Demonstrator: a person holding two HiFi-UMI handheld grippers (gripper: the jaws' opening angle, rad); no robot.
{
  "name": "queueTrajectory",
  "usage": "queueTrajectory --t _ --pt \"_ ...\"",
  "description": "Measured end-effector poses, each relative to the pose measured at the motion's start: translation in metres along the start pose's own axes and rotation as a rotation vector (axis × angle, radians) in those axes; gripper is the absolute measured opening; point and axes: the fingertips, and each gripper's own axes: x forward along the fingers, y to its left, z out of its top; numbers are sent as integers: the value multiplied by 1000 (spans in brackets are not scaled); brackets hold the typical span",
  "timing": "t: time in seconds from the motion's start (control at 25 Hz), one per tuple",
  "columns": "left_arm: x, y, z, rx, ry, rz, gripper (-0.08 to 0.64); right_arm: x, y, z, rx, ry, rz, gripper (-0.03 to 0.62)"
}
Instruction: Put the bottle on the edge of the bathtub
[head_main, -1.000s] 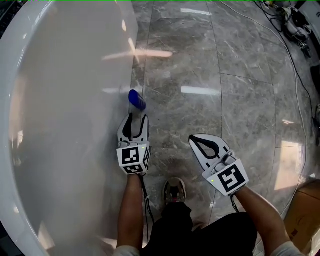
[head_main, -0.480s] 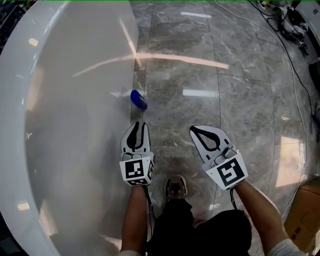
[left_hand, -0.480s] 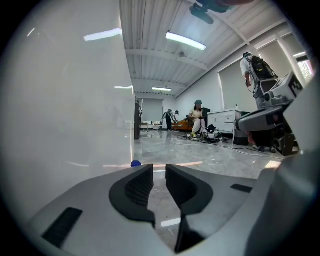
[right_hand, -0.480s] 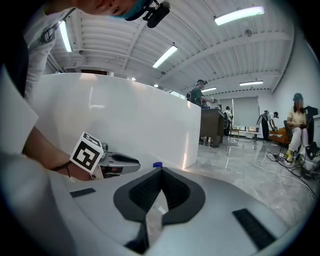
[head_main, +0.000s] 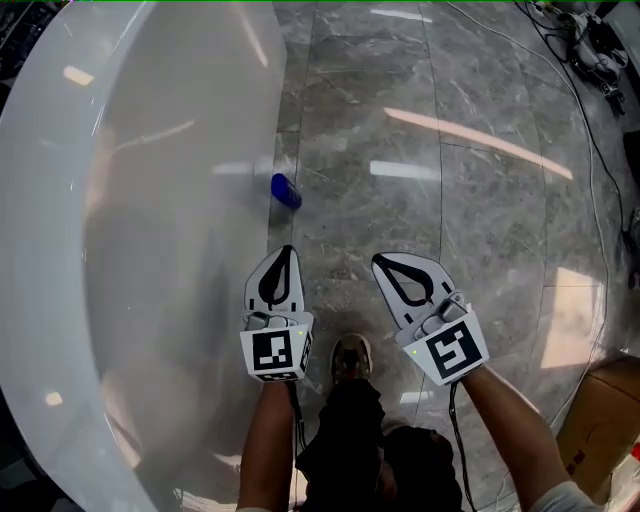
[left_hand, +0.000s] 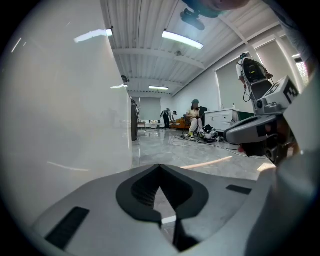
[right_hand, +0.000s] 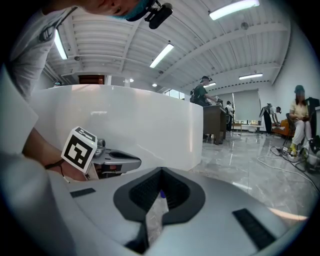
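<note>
Left gripper (head_main: 287, 252): jaws have just been closing and now stand tip to tip, with nothing between them. It is held above the floor, just beside the bathtub's outer wall and pointing forward along it. Its marker cube (head_main: 275, 352) faces up toward the head camera.

Right gripper (head_main: 380, 262): jaws together as well, tips meeting, nothing gripped. It is level with the left gripper and near it, angled slightly toward it. Its own view shows the left gripper off to the left, against the white wall.

Bottle (head_main: 285, 190): small and blue, down on the floor (head_main: 480, 230) at the foot of the bathtub (head_main: 150, 250). It is ahead of the left gripper's tips and clear of them. It looks to be on its side; I cannot tell whether it touches the wall. A sliver of blue shows through the gap behind the right gripper's closed tips. The bottle is not on the rim.

Bathtub: large, white, glossy and rounded, filling the left of the head view.

Floor: grey marble tile with bright light streaks.

1 shoe (head_main: 350, 358) is between the 2 forearms. A cardboard box (head_main: 600, 420) sits at the lower right. Cables (head_main: 590, 50) trail across the far right.
</note>
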Motion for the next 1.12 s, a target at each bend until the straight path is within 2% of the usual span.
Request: queueTrajectory --t 0.16,0.32,0.64,0.84,0.96,1.12 --pt "-21 -2 34 -6 29 9 9 -13 5 25 42 40 10 5" --pt "-46 -7 95 -22 -1 0 9 -24 5 65 80 47 -6 5" --pt "-86 5 215 -103 46 1 9 -36 0 194 130 45 -25 5" --pt "-123 5 295 -138 86 21 9 -60 3 278 111 72 -28 5" --pt "-139 5 335 -177 76 43 9 -75 3 320 128 57 -39 5" --pt "-157 -2 380 -171 53 57 9 -96 -4 357 110 33 -51 5"
